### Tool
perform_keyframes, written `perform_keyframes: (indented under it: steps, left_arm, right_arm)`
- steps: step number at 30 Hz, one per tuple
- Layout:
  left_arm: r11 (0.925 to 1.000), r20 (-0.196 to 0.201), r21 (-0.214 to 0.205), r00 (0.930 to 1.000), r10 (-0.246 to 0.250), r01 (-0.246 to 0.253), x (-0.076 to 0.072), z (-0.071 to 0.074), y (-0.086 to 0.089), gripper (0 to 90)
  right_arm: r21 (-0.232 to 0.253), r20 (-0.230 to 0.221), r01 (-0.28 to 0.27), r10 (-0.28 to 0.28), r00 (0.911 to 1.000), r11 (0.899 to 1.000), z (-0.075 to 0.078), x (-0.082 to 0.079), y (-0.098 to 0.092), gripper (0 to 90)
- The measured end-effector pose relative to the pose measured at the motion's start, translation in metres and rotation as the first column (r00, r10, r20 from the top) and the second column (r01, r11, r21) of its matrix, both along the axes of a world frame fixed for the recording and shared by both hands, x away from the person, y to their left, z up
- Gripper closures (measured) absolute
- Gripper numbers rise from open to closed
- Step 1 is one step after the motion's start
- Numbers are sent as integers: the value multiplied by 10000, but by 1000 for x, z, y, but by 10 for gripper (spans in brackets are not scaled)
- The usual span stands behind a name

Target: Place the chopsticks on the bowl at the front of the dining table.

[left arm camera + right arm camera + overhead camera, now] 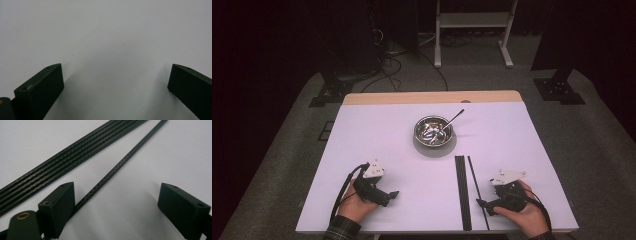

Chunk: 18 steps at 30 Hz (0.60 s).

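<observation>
The left gripper (394, 194) was held low at about 7 o'clock on the white table (377, 130), gripped from behind by the left hand (354, 206). In the left gripper view its jaws were spread wide over bare tabletop, with nothing between them. At about 12 o'clock from the table's middle a steel bowl (433, 130) was seen, with a spoon (454, 119) leaning out over its rim toward 1 o'clock. Below the bowl, at about 5 o'clock, a bundle of black carbon strips (462, 190) was laid lengthwise, and 1 single strip (477, 190) lay just beside it on the right. The right gripper (479, 204) was held at about 5 o'clock by the right hand (527, 214). In the right gripper view its jaws were parted, and the single strip (117, 167) was seen running beside the left-hand jaw, ungripped.
</observation>
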State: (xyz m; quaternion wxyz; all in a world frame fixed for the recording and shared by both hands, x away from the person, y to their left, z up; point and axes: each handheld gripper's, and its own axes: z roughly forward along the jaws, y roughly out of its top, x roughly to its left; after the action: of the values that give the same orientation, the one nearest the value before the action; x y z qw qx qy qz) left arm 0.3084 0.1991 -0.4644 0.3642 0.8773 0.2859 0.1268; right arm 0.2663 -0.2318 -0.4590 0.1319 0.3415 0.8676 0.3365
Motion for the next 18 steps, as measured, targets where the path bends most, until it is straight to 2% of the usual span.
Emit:
perform_keyframes:
  steps: [18]
  left_arm:
    - [10000, 1, 4, 10000, -3, 3, 0, 0, 0, 0]
  right_arm:
    - [-64, -83, 575, -576, 9983, 9983, 1, 6, -22, 128]
